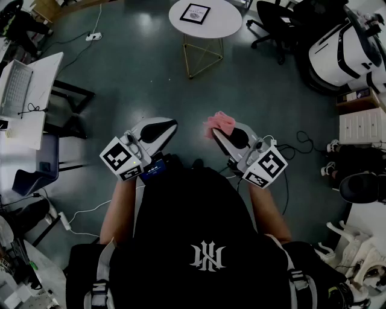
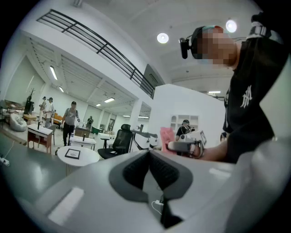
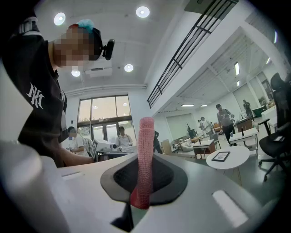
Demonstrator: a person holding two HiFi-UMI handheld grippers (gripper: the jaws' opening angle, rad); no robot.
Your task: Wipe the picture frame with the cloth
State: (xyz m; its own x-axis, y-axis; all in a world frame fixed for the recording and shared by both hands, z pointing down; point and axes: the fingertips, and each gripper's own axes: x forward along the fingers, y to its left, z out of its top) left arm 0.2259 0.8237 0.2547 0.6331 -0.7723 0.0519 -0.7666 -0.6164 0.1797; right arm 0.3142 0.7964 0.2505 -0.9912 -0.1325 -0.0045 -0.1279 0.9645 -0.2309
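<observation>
A black picture frame (image 1: 195, 13) lies flat on a small round white table (image 1: 223, 24) well ahead of me; it also shows as the frame (image 2: 72, 154) in the left gripper view and the frame (image 3: 221, 156) in the right gripper view. My right gripper (image 1: 218, 134) is shut on a pink cloth (image 1: 219, 124), which stands up between the jaws as a folded strip (image 3: 145, 159). My left gripper (image 1: 170, 126) is shut with nothing in it (image 2: 149, 157). Both are held at waist height, far short of the table.
Black office chairs (image 1: 278, 27) stand right of the round table. A white desk with a laptop (image 1: 18, 90) is at the left, a power strip and cables (image 1: 93, 36) lie on the floor. Several people stand in the distance (image 2: 70, 119).
</observation>
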